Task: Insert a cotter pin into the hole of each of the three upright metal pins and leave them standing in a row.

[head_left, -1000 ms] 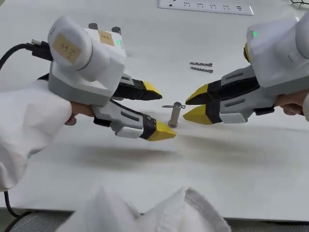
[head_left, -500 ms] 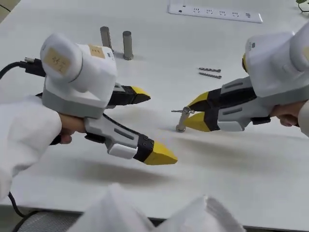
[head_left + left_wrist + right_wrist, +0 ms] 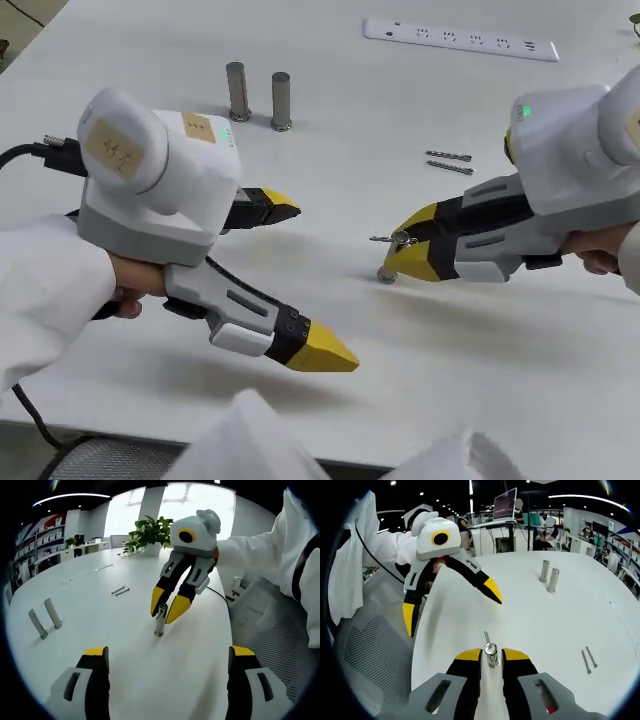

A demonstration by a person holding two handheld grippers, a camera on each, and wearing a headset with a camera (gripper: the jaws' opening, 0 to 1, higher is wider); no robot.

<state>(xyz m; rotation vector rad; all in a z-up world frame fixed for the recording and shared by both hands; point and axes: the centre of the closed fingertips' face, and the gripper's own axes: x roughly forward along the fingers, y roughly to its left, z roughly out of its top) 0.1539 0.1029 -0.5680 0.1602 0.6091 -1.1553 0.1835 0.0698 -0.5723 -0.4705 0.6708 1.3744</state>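
The right claw (image 3: 400, 252) is clamped on the upper part of one metal pin (image 3: 388, 270), right of centre in the head view. A cotter pin (image 3: 381, 239) passes through the hole near the top of this metal pin and projects toward the left of the frame. The long axis of the metal pin leans a little off vertical, with the top toward the right claw. Its foot sits at the surface of the bench (image 3: 480, 380); whether it bears on the bench cannot be told. The left claw (image 3: 298, 278) is spread wide and holds nothing. It occupies the left half of the frame, well apart from the held metal pin, and points toward it.

Two bare metal pins (image 3: 281, 100) stand upright, just beside each other, in the upper left of the head view. Two loose cotter pins (image 3: 448, 157) lie flat, side by side, just above the right claw, with their long axes running left to right across the frame.

One of three assemblies appears complete. The coming move likely turns on direction: the standing row lies up and to the left of the right claw, across open bench. The held metal pin needs its axis brought vertical before release. The left claw is nearer the bare metal pins; the right claw is nearer the loose cotter pins.
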